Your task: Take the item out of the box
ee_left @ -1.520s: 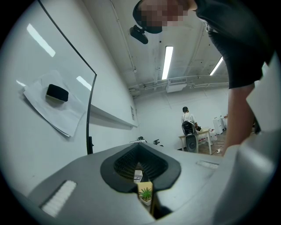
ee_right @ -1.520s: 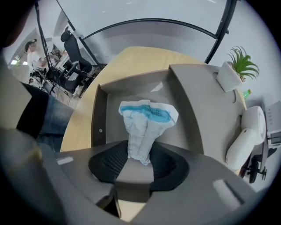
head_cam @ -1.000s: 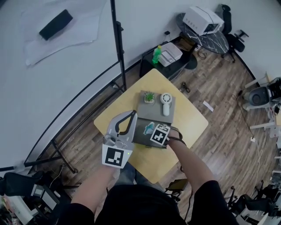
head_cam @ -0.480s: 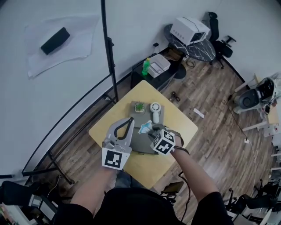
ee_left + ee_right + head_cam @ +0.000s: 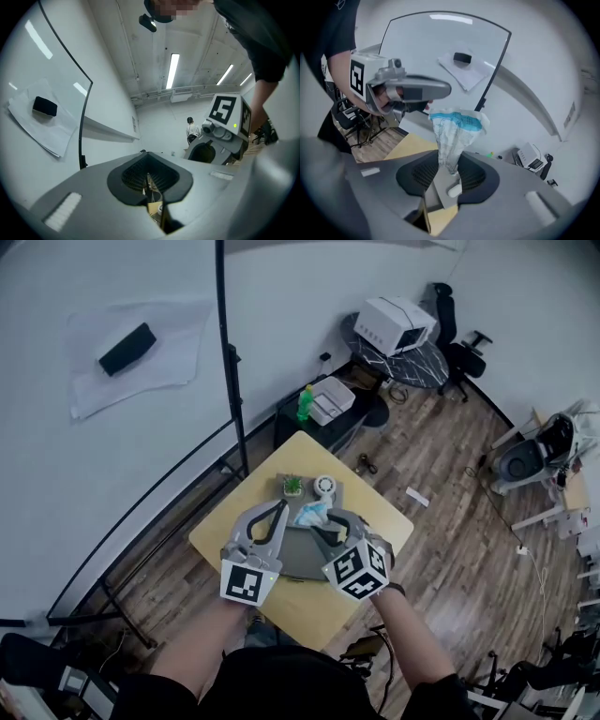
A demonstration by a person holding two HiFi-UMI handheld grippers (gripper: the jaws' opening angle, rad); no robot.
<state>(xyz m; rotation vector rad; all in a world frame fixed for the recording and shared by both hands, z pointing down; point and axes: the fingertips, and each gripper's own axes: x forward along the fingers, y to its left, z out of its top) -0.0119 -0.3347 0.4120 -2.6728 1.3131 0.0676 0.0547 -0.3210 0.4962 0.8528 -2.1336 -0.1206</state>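
A crumpled white and blue packet sticks up from my right gripper, which is shut on its lower end. In the head view the packet hangs over the open grey box on the yellow table, with the right gripper lifted over the box's right side. My left gripper hovers at the box's left edge, tilted upward. Its jaws stand together with only a thin slit and nothing visible between them.
A small potted plant and a white round-headed device sit at the far end of the box. A black pole rises behind the table. A green bottle and a printer stand on a dark cabinet beyond.
My right gripper has risen out of the box toward the head camera, carrying the packet up with it. The left gripper has stayed by the box's left edge.
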